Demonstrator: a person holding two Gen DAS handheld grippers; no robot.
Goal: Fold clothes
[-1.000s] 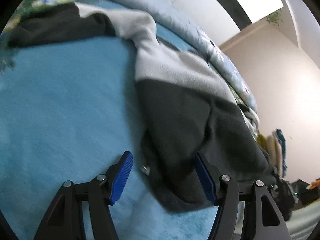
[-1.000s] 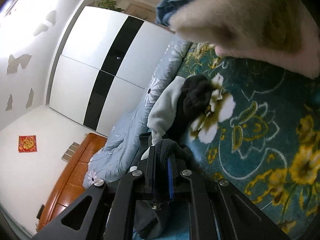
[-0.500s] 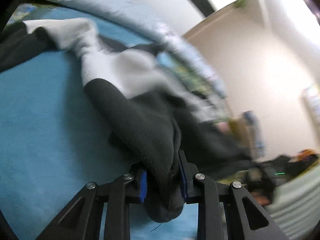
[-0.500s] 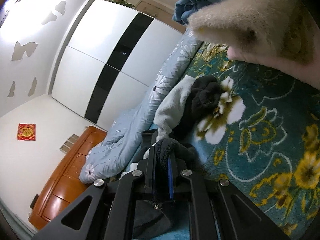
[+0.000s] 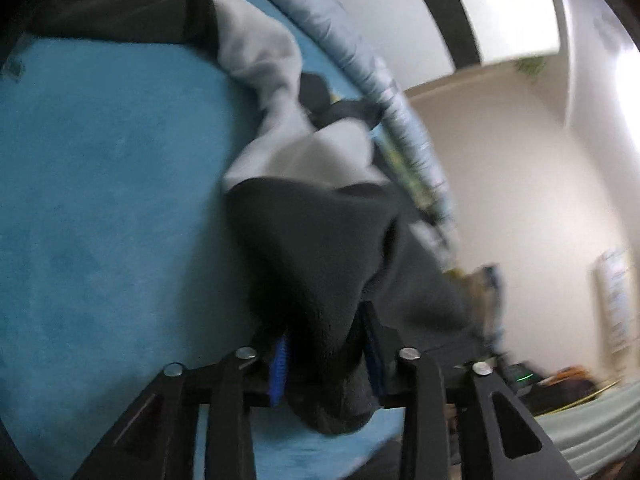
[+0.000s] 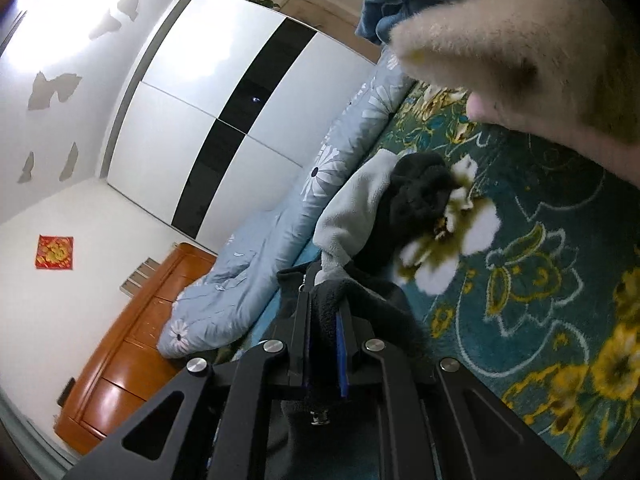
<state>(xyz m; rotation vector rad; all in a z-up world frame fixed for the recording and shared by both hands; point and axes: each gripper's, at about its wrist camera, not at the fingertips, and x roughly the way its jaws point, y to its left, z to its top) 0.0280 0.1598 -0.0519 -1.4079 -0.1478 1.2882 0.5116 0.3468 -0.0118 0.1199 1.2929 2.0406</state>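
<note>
Two blankets (image 5: 100,200) (image 6: 540,280), white wardrobe (image 6: 224,128), wood dresser (image 6: 132,360)

The fleece garment (image 5: 320,248) hides the left gripper's (image 5: 326,364) pads; the room behind is blurred.

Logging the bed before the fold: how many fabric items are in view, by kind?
Black-and-grey fleece garment: 1
Blue blanket: 1
Green flowered blanket: 1
Pale blue daisy quilt: 1
Crumpled blue cloth: 1
Total: 5
</note>
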